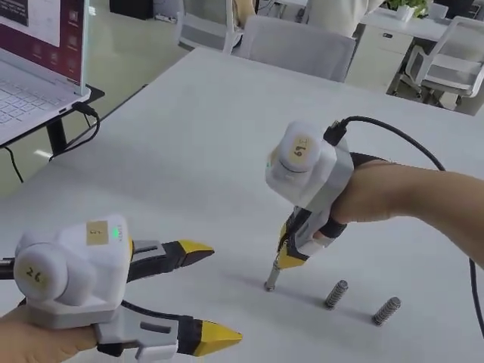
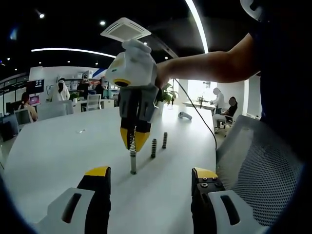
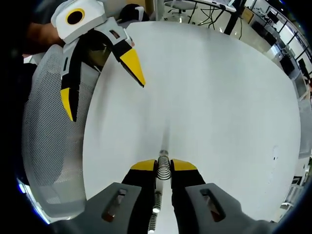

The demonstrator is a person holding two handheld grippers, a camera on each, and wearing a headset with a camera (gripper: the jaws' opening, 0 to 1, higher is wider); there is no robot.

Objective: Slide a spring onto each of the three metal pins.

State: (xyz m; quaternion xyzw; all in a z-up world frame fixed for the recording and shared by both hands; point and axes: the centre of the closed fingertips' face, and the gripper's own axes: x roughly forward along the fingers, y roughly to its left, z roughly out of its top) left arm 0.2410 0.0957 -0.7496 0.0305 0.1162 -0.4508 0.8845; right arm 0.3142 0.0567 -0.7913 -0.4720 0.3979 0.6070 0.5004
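Idling at lower left of the head view, your left gripper point(image 1: 214, 291) has its jaws spread, nothing held. Centre: your right gripper point(image 1: 286, 262) is clamped on a spring point(image 3: 164, 168) right over the bare pin point(image 1: 270, 283). Lower right: a sprung pin point(image 1: 336, 293) and its neighbour point(image 1: 386, 310) stand finished. Risk: tilt the spring and its end coil snags the pin tip, buckles, and jumps out of the jaws.

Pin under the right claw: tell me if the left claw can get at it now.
Probably, low down: the left claw is open, with bare table between it and the pin. The right claw holds a spring at its top, blocking that.
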